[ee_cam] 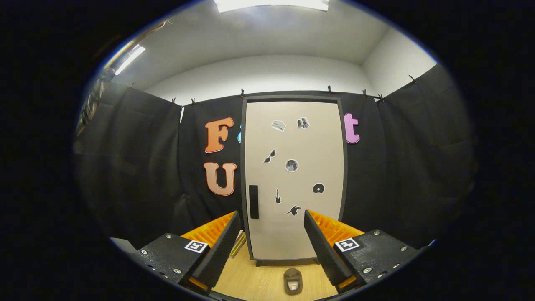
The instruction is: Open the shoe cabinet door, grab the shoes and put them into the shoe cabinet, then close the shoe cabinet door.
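Beyond my spread, empty gripper (pixel 271 234), the shoe cabinet (pixel 294 179) stands closed against the booth wall. From the left I see its dark handle (pixel 253 202), then small stickers (pixel 291 165) on its pale door. Between the fingers, a shoe (pixel 293 281) lies on the wooden floor (pixel 259 280).

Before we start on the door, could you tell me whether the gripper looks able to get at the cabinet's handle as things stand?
Probably yes: the gripper is open, nothing stands before the handle on the shut door, and the shoe lies low on the floor.
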Motion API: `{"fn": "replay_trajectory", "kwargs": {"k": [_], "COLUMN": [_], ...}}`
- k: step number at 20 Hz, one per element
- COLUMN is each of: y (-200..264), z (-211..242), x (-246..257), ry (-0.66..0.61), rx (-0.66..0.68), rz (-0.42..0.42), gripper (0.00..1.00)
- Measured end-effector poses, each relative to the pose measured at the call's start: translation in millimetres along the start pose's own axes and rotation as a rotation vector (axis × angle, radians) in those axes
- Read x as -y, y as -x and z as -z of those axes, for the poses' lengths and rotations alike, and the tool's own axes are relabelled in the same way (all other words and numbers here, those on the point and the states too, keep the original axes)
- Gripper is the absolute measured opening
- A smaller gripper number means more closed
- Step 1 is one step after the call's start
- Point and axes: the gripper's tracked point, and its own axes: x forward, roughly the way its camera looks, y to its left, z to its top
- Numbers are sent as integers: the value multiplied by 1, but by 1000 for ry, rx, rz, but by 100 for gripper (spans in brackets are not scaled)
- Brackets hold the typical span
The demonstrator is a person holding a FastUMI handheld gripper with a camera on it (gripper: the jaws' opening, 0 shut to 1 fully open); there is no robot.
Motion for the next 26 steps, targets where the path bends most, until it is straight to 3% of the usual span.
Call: {"fn": "replay_trajectory", "kwargs": {"k": [10, 26], "y": [-47, -171], "z": [17, 50], "x": [-42, -43], "ry": [-4, -4], "rx": [-14, -20], "rz": [-17, -19], "gripper": [95, 95]}}
